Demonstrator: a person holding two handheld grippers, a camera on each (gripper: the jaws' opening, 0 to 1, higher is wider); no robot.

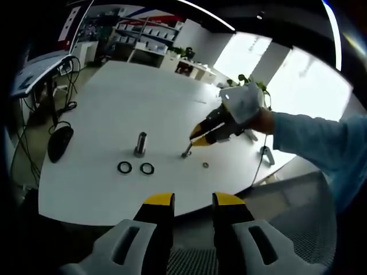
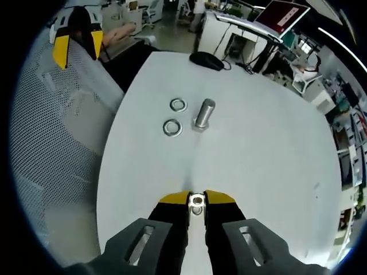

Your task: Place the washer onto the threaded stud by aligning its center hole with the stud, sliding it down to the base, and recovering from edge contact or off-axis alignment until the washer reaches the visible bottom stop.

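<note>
The washer (image 2: 196,200), judged light, rigid and slippery, was pinched by its rim in the right claw (image 2: 196,201); the left claw (image 1: 192,201) stood narrowly parted, empty.

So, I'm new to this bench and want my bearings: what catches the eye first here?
The right gripper, shut on a small washer, hangs over the white table. Ahead of it stands a large stud with two large washers lying beside it. In the left gripper view, the left gripper is open at the table's near edge.

On the table (image 2: 275,172), two washers (image 2: 178,105) lie just beside the upright stud (image 2: 203,114).
</note>
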